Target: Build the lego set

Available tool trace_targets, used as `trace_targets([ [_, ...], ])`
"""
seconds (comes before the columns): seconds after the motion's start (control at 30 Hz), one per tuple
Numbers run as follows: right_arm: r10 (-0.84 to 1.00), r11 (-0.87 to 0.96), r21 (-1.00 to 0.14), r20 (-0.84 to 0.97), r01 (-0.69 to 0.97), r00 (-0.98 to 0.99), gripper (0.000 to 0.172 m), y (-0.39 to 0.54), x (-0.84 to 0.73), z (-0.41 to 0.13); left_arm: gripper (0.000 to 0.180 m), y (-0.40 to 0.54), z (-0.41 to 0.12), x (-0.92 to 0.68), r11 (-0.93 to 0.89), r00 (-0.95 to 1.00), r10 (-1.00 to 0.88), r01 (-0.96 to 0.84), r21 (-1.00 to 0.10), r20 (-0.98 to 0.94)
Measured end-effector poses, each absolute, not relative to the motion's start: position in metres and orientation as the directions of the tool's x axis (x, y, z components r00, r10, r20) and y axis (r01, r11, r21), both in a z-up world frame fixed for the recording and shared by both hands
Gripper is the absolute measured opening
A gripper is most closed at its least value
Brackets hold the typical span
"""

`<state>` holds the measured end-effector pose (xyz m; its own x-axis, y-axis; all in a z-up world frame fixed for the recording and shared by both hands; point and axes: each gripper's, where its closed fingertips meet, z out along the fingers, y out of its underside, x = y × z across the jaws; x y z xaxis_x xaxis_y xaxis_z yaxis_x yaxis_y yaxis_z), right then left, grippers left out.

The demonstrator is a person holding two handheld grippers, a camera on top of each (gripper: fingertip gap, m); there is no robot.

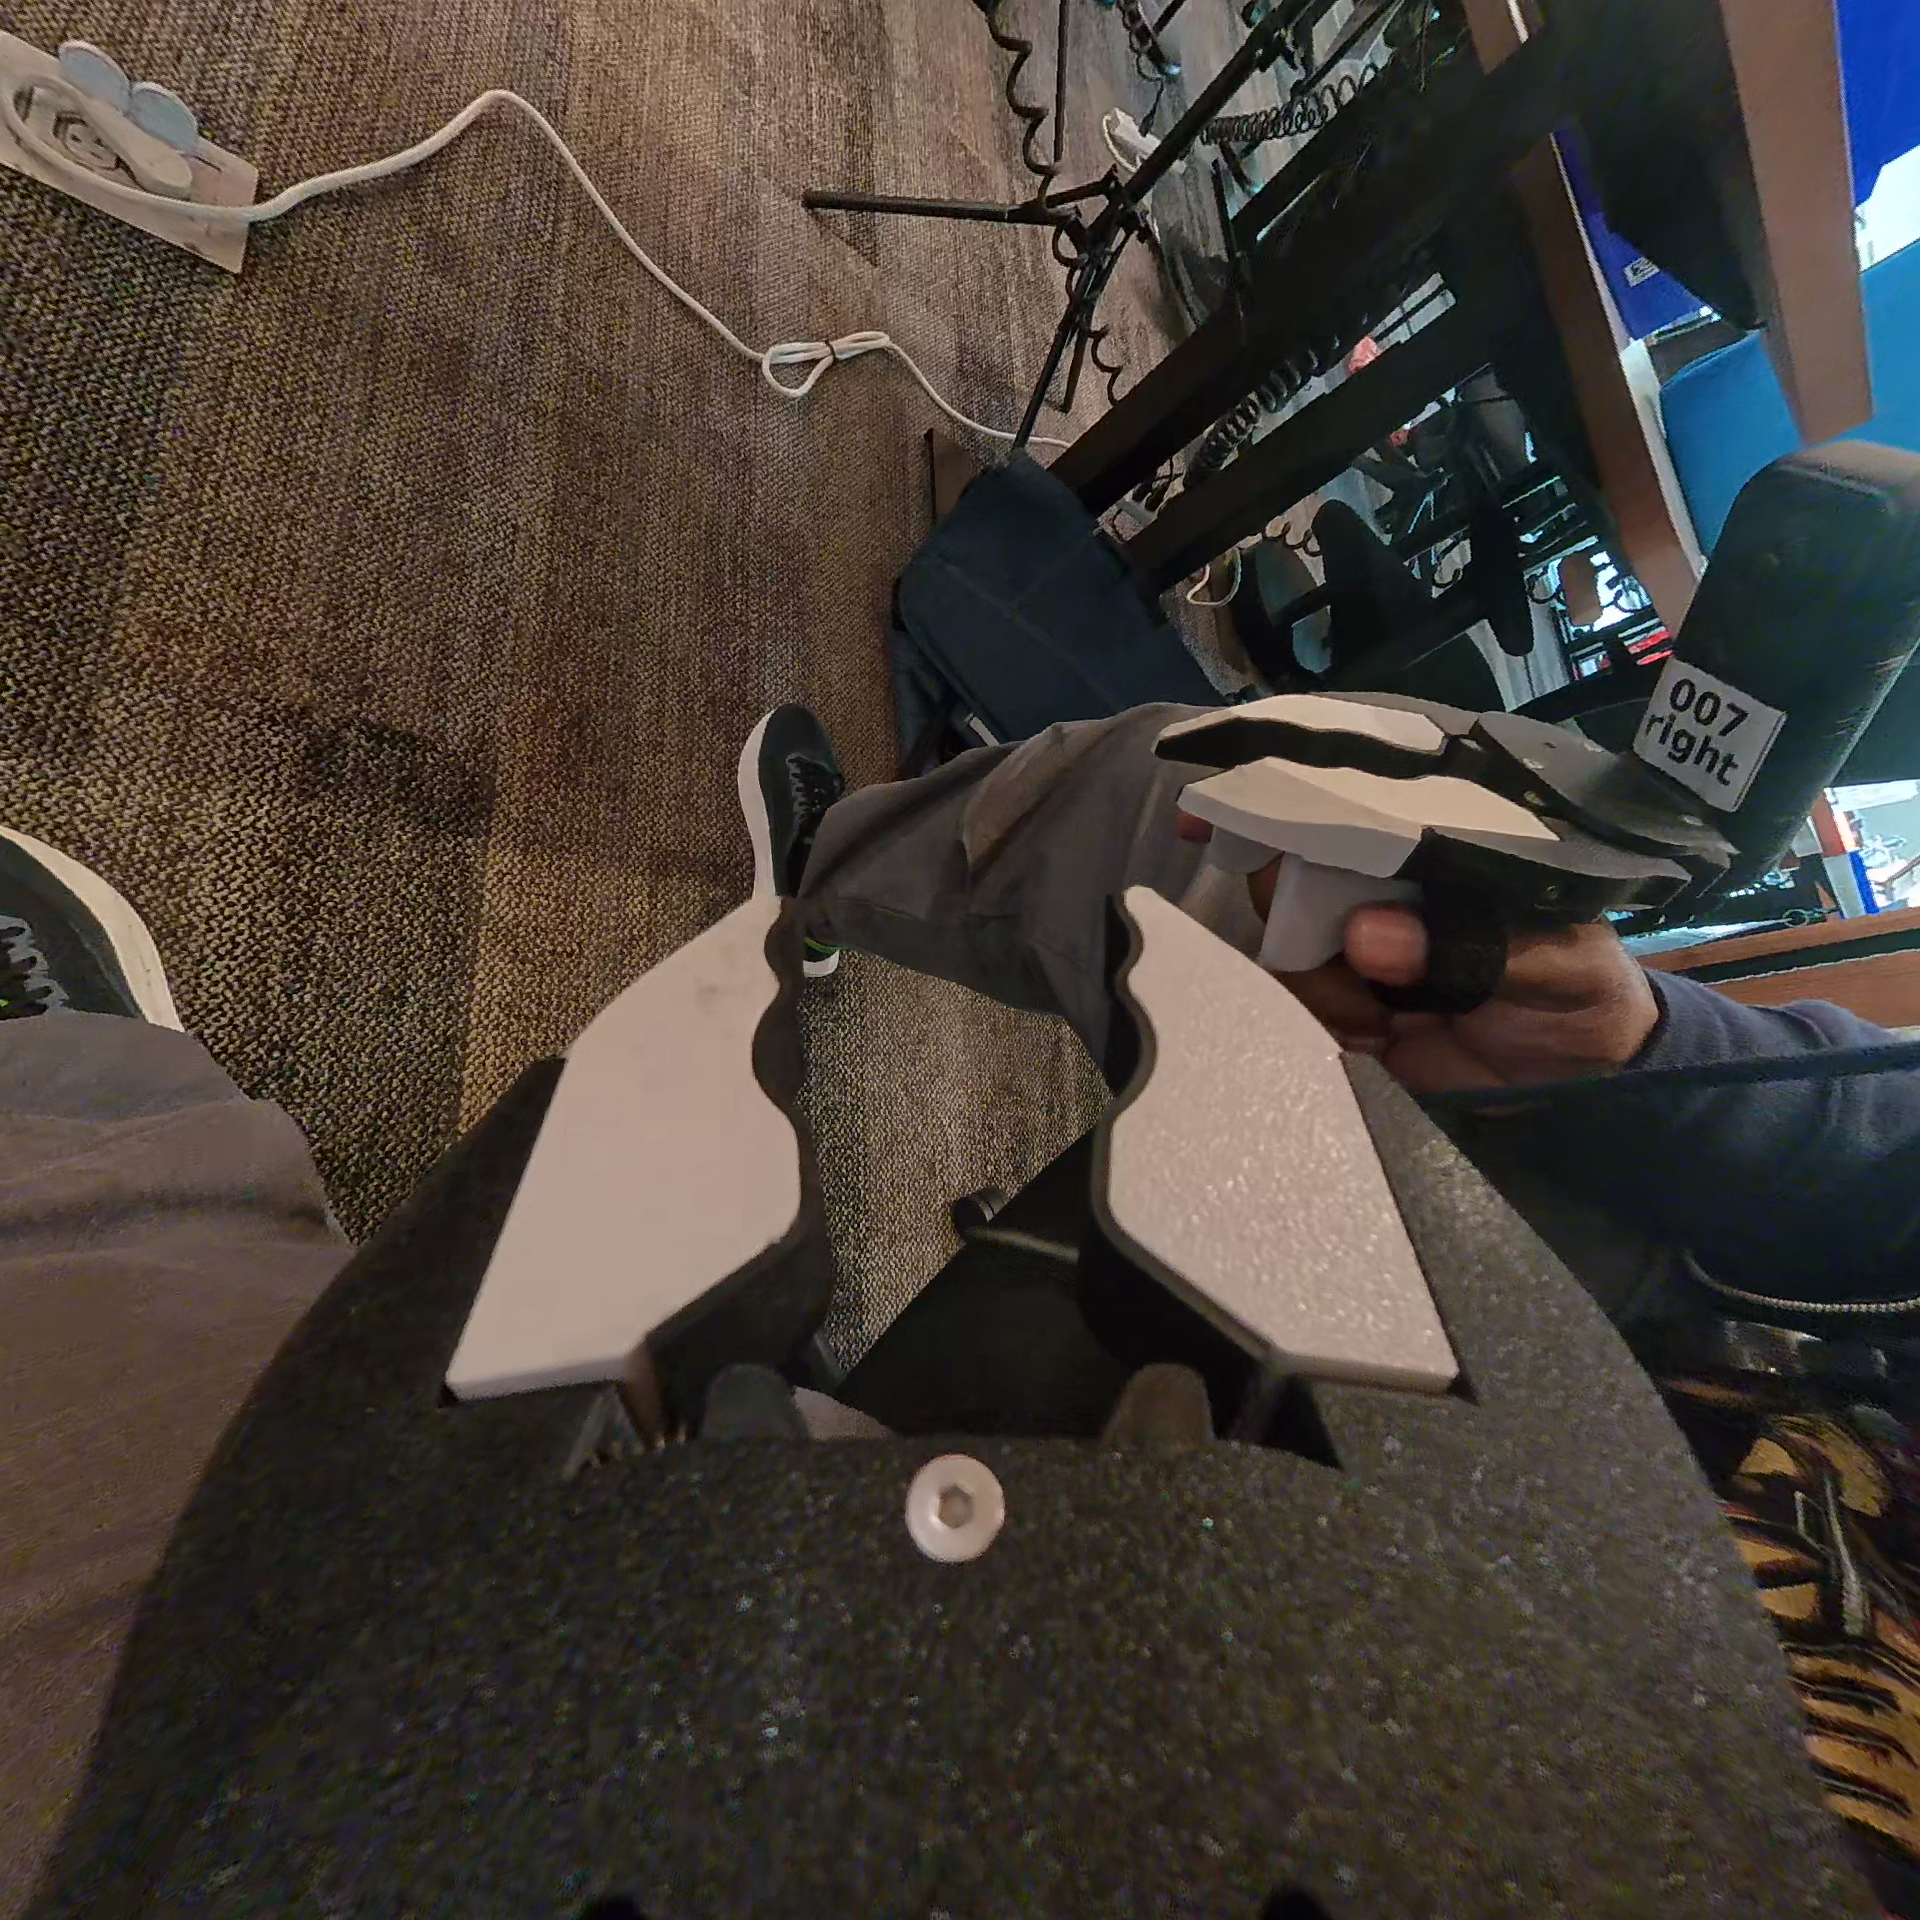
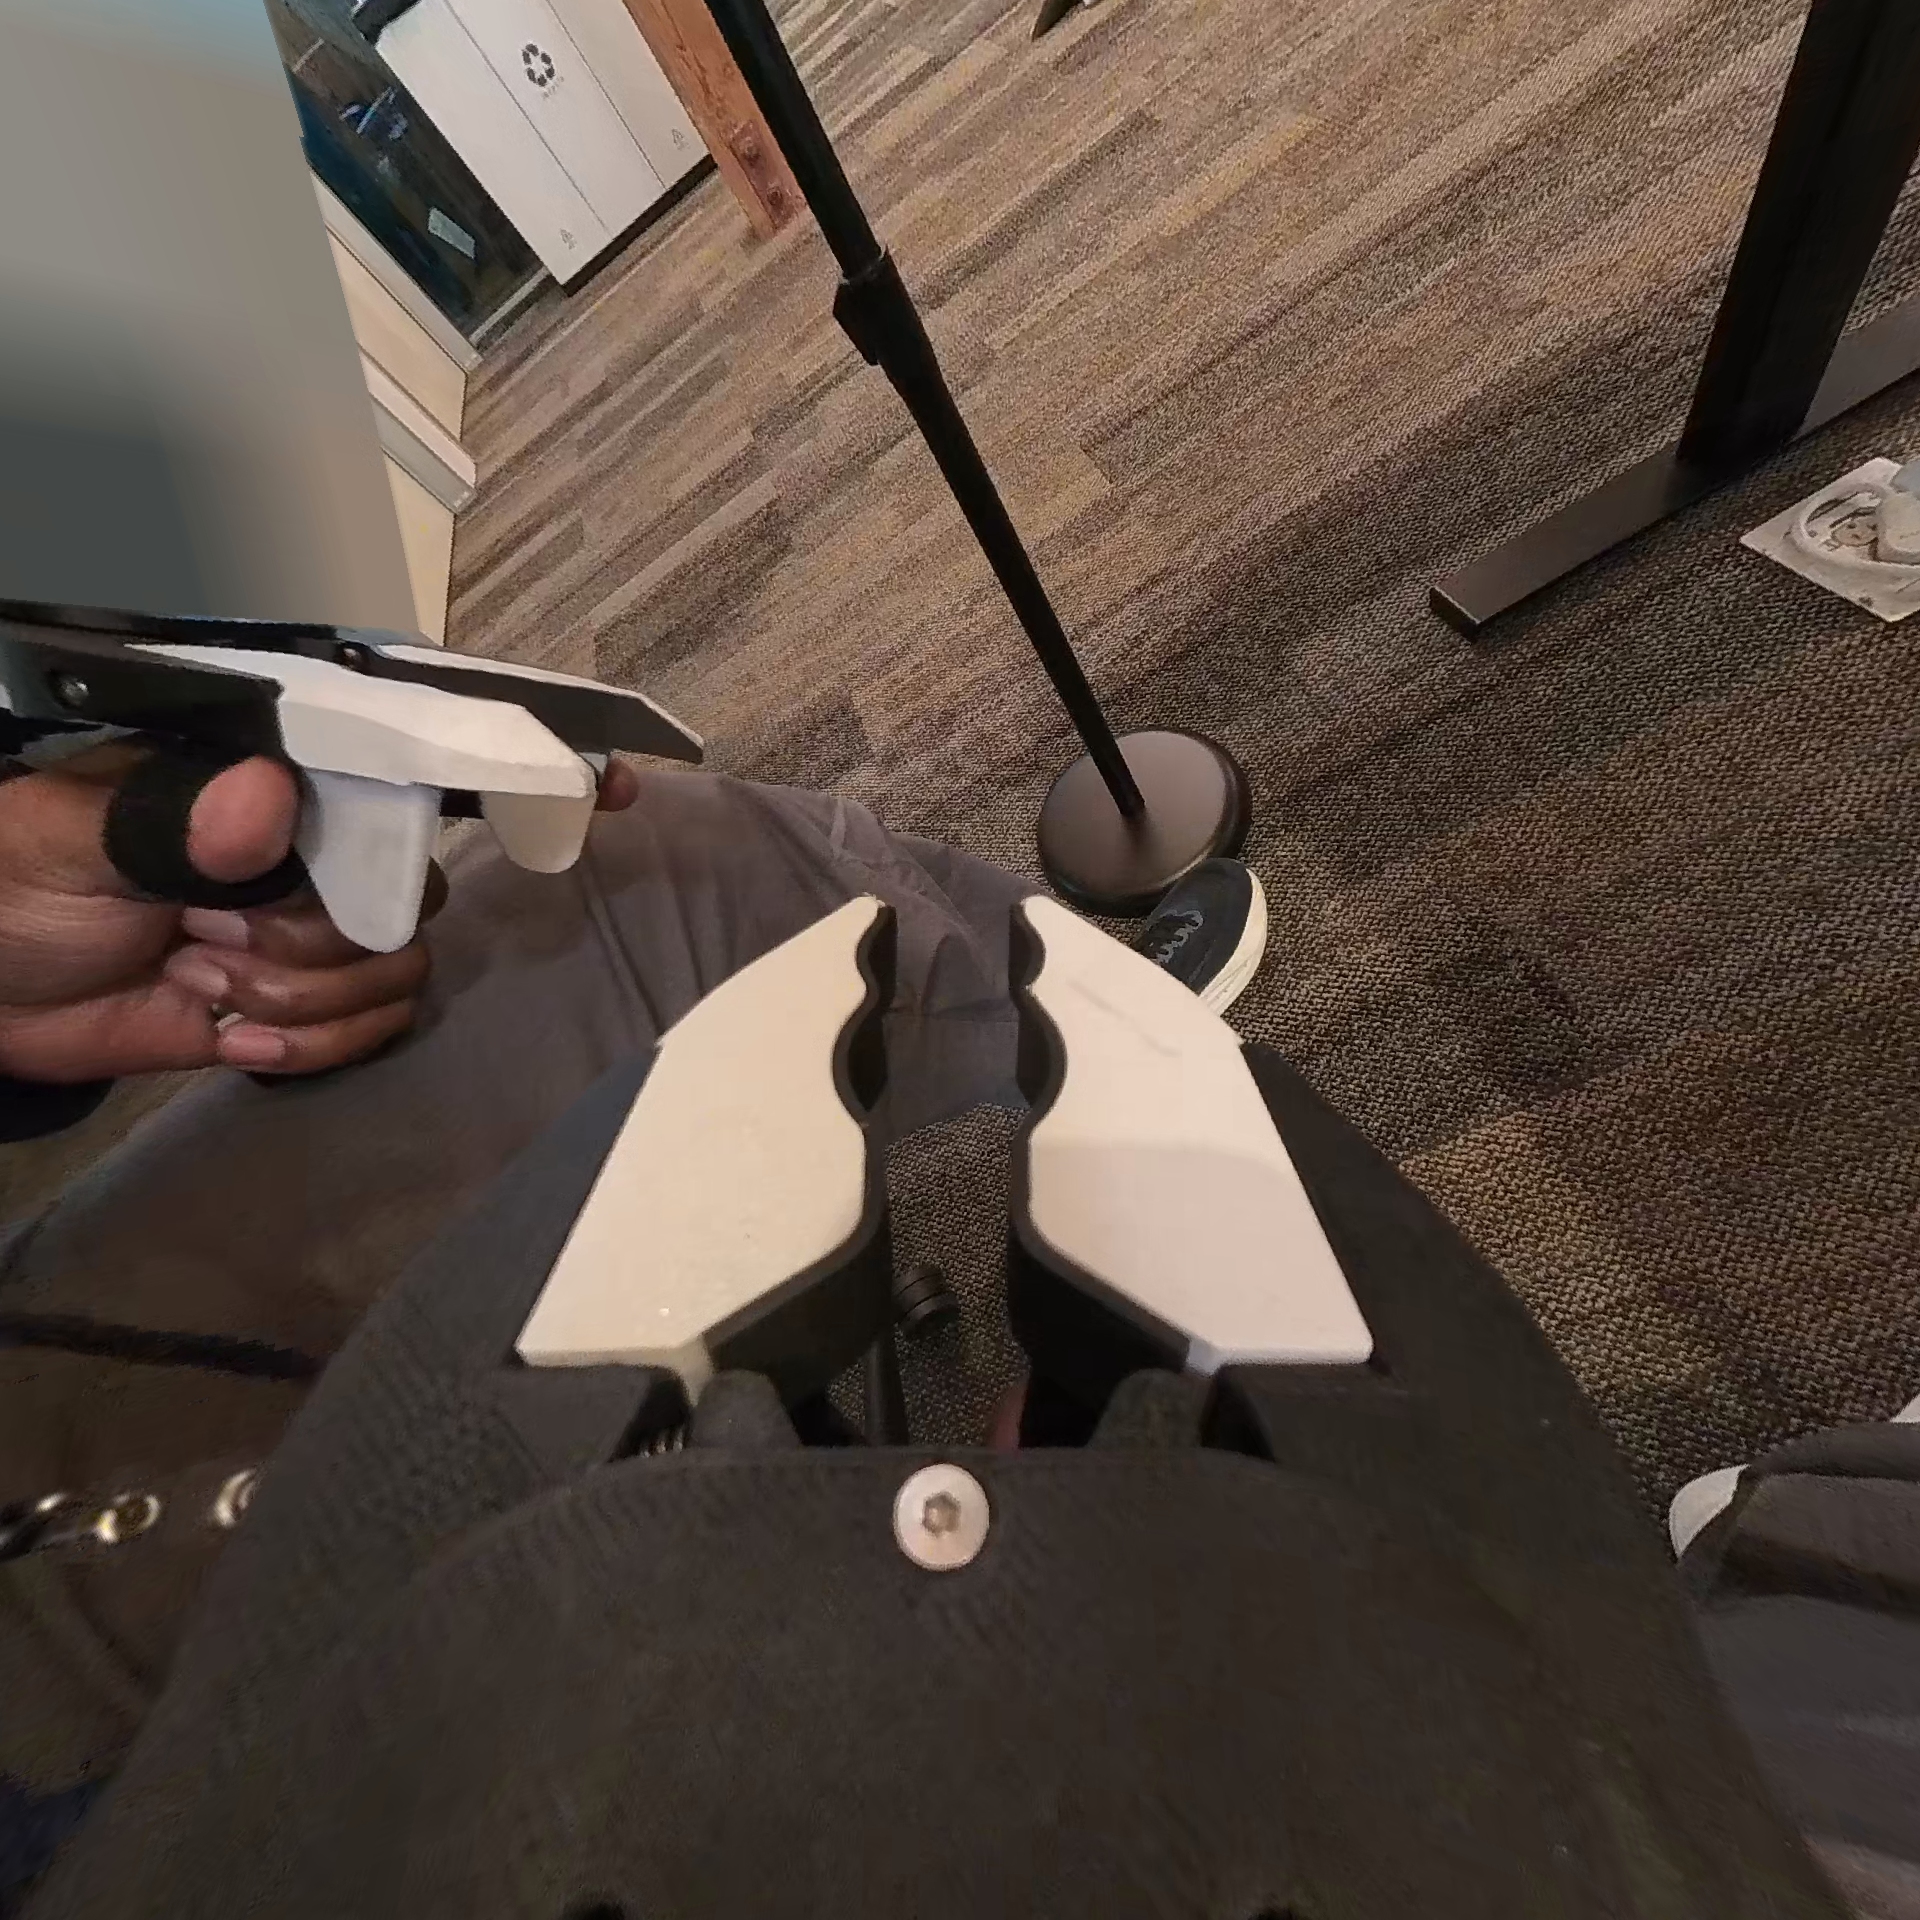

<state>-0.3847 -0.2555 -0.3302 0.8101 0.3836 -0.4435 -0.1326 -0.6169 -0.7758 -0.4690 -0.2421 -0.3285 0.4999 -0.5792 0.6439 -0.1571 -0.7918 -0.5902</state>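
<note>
Nearest me, my left gripper (image 1: 951, 925) stands wide with nothing between its white fingers (image 1: 665, 1132); under it I see a grey trouser leg (image 1: 966, 862) and brown carpet (image 1: 416, 520). My right gripper (image 2: 951, 925) is narrower, its fingers apart and bare, above the same grey trousers. Just beside each, a hand (image 1: 1496, 997) grips the other gripper's handle. Past the knee, a black shoe (image 1: 795, 790) with a white sole rests on the carpet. Farther out on the left view, a white cable (image 1: 623, 229) runs to a power strip (image 1: 114, 156). On the right view, a black stand (image 2: 1143, 821) sits by the other shoe, a desk leg (image 2: 1787, 260) beyond.
</note>
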Motion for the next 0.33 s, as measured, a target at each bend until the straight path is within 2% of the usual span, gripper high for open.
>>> trace_targets([
  [0.33,0.384,-0.618,-0.774,-0.447,-0.134,0.808,0.02,-0.255,-0.3854,-0.3276,0.056,-0.2435,-0.3308,-0.4683,-0.792,0.504,-0.582,-0.173,-0.586,0.638],
])
